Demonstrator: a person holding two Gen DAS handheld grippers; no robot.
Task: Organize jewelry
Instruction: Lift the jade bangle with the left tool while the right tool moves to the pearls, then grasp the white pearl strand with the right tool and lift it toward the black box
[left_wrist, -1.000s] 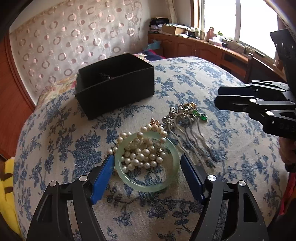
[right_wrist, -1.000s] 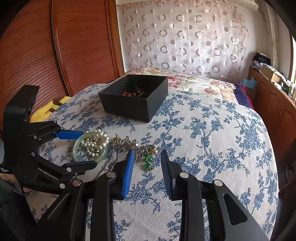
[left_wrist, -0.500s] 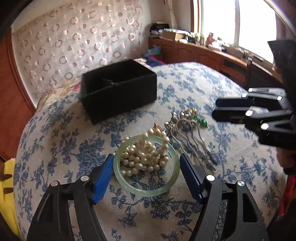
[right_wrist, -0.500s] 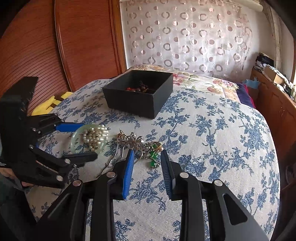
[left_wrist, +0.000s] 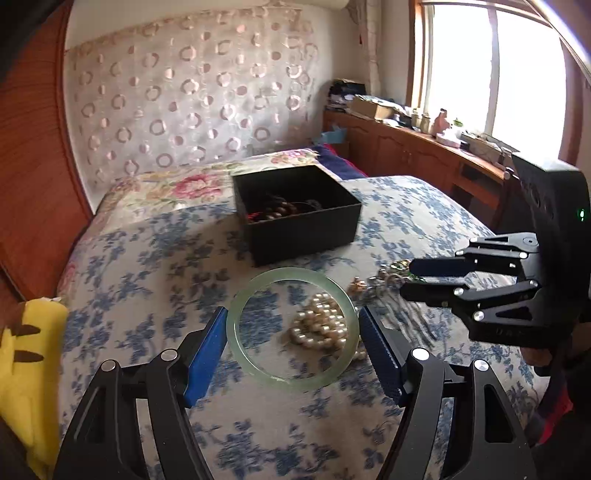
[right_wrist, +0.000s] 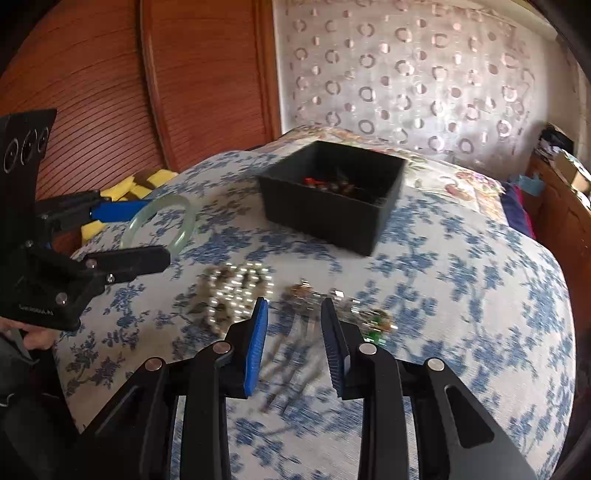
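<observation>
Jade-green bangle (left_wrist: 291, 325) sits clamped across its width between the blue pads of my left gripper (left_wrist: 292, 334), lifted clear of the bedspread (left_wrist: 140, 280); from the right wrist view the same ring (right_wrist: 159, 225) hangs in the air at the left, tilted, with the flowered cloth visible through it. Below it, on the cloth, lies a heap of pearls (left_wrist: 321, 326) (seen through the hoop in the left view, so it looks as if it were inside, but the other view shows the pearls (right_wrist: 236, 291) resting on the bedspread well below the bangle).

My right gripper (right_wrist: 294, 325) has its jaws partly apart with nothing between the pads; it hovers over a blurred cluster of metal hairpins (right_wrist: 295, 354), and a small piece with green stones (right_wrist: 375, 326) lies just to the right of its tip. In the left view this gripper (left_wrist: 408, 280) comes in from the right edge, above the same pins (left_wrist: 402, 295).

Farther back on the bed stands an open black box (left_wrist: 299, 218), upright, with dark and reddish beads (left_wrist: 275, 212) already inside. It is well apart from both grippers. A yellow cushion (left_wrist: 26, 354) lies at the left edge of the bed, beside a wooden wall panel (right_wrist: 110, 81).
</observation>
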